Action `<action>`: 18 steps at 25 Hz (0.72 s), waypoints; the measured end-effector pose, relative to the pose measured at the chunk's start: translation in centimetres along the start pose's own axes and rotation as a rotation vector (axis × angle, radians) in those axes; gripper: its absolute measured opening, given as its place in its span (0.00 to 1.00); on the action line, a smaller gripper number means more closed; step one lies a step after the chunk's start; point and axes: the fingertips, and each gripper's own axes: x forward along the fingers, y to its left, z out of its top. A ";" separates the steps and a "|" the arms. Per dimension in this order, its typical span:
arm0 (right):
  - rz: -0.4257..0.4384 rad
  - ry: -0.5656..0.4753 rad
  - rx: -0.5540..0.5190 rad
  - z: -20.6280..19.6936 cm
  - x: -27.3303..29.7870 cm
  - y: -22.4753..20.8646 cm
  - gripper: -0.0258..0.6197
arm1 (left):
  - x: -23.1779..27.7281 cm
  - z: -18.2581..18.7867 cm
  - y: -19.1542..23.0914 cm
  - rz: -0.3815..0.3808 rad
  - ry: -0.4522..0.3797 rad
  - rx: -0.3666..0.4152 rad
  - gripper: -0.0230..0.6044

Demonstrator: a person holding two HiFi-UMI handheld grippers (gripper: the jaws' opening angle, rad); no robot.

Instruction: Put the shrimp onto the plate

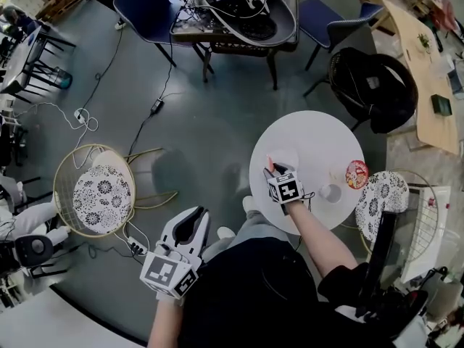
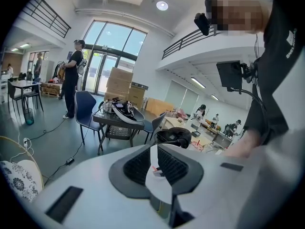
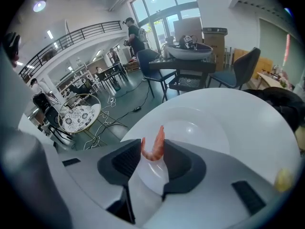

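Shrimp (image 3: 155, 146): we log it pinched by fingers of right gripper (image 3: 153, 156), over plate (image 3: 212, 132), not yet set down. Left gripper (image 2: 153, 165): fingers apart, empty.

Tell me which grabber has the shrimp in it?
The right gripper: its jaws pinch the orange shrimp over the white plate. The left gripper has nothing between its jaws.
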 end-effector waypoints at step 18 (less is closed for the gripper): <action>-0.012 0.025 -0.030 -0.6 0.3 -0.1 0.30 | -0.9 -0.8 0.8 0.006 -0.003 -0.018 0.08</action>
